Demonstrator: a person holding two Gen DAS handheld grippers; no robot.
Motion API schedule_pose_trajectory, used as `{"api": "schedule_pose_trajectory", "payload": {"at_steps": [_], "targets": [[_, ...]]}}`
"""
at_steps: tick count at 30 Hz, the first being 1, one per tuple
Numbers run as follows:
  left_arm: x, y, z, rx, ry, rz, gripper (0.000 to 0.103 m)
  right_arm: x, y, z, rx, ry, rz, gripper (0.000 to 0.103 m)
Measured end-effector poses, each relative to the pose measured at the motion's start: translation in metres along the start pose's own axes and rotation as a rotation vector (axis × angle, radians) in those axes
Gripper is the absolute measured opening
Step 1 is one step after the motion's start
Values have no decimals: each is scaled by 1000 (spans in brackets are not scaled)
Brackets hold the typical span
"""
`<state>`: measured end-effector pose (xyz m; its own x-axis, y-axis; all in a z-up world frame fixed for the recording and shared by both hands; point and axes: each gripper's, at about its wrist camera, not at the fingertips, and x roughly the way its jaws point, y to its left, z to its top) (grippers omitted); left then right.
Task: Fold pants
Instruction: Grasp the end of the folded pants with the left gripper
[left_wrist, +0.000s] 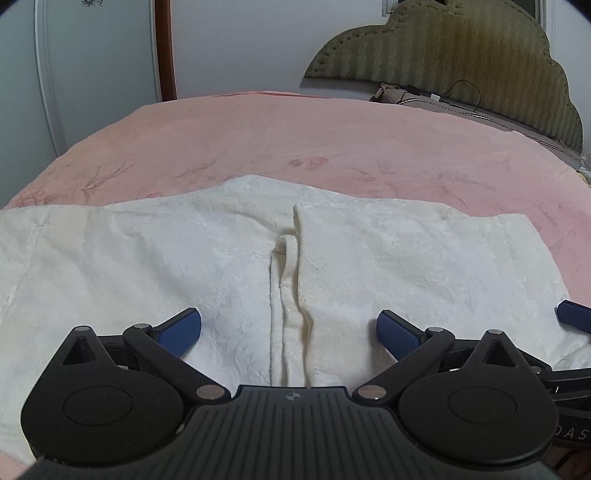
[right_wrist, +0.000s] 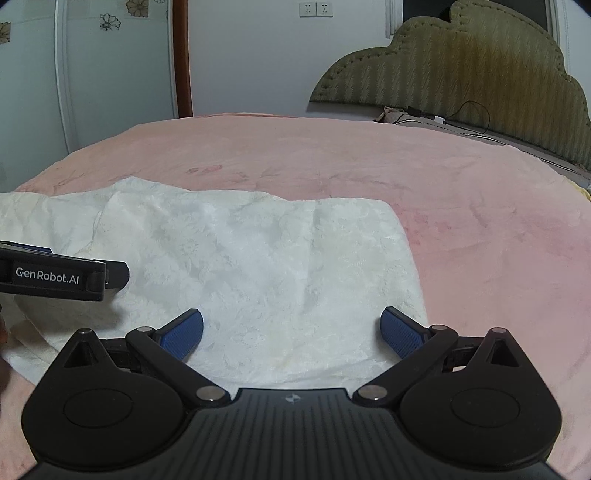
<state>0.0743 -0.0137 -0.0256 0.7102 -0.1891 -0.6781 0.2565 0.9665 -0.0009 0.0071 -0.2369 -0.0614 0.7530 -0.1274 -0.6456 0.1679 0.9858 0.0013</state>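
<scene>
Your left claw (left_wrist: 289, 328) and right claw (right_wrist: 291, 328) both hover spread apart, gripping nothing, over the white pants (left_wrist: 155, 258) lying flat on the pink bed (left_wrist: 258, 140).

The pants (left_wrist: 207, 258) are cream-white with a faint embossed floral pattern, spread flat across the near part of the pink bed (left_wrist: 295, 136). In the left wrist view a vertical seam with a narrow folded strip runs down their middle, and the fabric lies lightly wrinkled on both sides. In the right wrist view their right end shows a straight edge lying on the bed.
</scene>
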Motion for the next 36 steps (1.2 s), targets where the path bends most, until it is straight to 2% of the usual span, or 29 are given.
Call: {"api": "schedule_pose_trajectory", "payload": {"at_steps": [11,17,20,22,26,29,32,34,36], "targets": [[-1,0,0,8,-3,-3,103,2,-2,-1,12,6,10,103],[-20,19,1,-18,-1,-66,101,0,2,2,35,1,16,103],[-44,47,-4,-57,-41,-33,101,-9,20,7,-14,-54,85,103],[-60,74,-8,-91,-54,4,101,-16,41,10,-104,-109,117,103],[-95,141,-19,-219,-69,105,101,-29,99,21,-324,-227,173,103],[-122,189,-29,-304,-83,228,101,-33,143,24,-447,-259,263,103],[-146,236,-38,-397,-80,356,100,-37,185,22,-533,-263,391,102],[-154,261,-45,-478,-72,356,100,-40,214,15,-598,-255,467,102],[-156,280,-50,-575,-57,297,100,-41,241,5,-681,-261,516,100]]}}
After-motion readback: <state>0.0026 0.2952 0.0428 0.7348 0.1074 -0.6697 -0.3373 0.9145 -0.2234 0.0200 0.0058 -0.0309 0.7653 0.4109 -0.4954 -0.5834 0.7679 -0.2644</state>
